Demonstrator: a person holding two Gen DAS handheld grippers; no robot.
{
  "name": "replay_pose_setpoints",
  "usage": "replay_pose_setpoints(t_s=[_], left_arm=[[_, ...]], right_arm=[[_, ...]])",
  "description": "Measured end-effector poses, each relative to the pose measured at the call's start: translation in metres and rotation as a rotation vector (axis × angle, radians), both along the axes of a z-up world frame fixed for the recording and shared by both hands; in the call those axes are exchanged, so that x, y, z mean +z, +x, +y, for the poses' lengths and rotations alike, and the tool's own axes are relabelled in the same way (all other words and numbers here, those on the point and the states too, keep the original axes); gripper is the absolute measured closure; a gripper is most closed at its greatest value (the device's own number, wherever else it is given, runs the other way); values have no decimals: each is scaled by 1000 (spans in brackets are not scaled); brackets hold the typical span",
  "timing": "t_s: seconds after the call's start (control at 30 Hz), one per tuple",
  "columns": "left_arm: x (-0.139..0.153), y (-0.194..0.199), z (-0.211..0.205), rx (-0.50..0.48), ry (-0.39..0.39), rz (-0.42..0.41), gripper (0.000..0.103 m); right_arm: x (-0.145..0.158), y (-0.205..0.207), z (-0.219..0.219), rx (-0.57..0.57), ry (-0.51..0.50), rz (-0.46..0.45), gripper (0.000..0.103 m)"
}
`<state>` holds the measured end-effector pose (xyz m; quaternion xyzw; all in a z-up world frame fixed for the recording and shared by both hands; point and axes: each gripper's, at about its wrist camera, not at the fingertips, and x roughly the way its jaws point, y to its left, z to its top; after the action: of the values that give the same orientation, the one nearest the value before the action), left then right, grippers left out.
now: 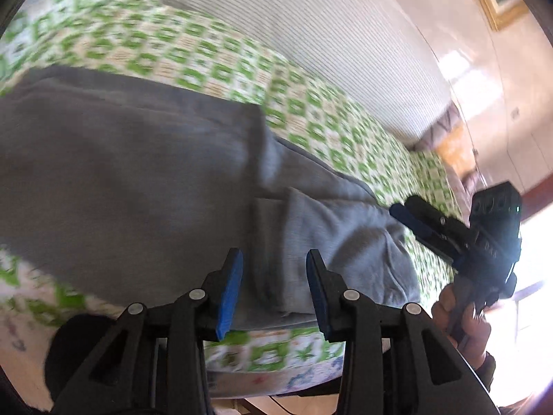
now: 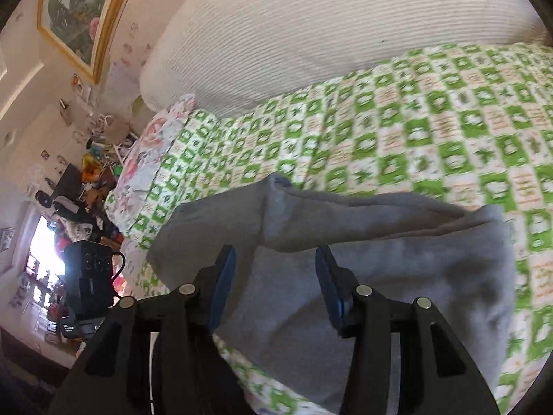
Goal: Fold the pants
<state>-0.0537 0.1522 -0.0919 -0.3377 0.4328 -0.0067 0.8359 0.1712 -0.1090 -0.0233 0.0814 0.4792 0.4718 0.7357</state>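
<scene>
Grey pants (image 2: pixel 363 259) — partly folded, rumpled, near the bed's (image 2: pixel 449 121) front edge; left gripper (image 1: pixel 274 290) and right gripper (image 2: pixel 274 287) jaws parted, empty — checkered cover bare beyond.

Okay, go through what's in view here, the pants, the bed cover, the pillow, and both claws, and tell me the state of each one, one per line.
Pants: grey, lying on the bed, partly folded, one layer lapped over another.
Bed cover: green checked, spread flat under the pants.
Pillow: white ribbed, resting at the far side of the bed.
Left claw: open, over the pants' near edge, nothing gripped.
Right claw: open, over the pants, nothing gripped.
</scene>
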Motion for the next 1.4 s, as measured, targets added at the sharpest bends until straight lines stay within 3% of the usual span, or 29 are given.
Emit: replay_pose_setpoints(t_s=[0.27,0.4,0.77,1.03,1.13,1.4], left_arm=[[4,-48,54,251,-45,-13,64],[4,-67,69,331,-55,-15,63],[-27,-107,113,524,-179,-7,61],[-48,-120,144,616,-224,6,60],[-52,-122,155,636,-240,1,55],[-70,-120,180,673,-292,4,51]], right_arm=[[-12,-19,60,153,-15,36,53],[-14,-21,94,250,-24,67,53],[-9,-32,191,493,-120,59,52],[-9,-41,277,687,-191,38,48],[-8,-38,310,740,-224,38,46],[-18,-46,402,893,-367,-12,41]])
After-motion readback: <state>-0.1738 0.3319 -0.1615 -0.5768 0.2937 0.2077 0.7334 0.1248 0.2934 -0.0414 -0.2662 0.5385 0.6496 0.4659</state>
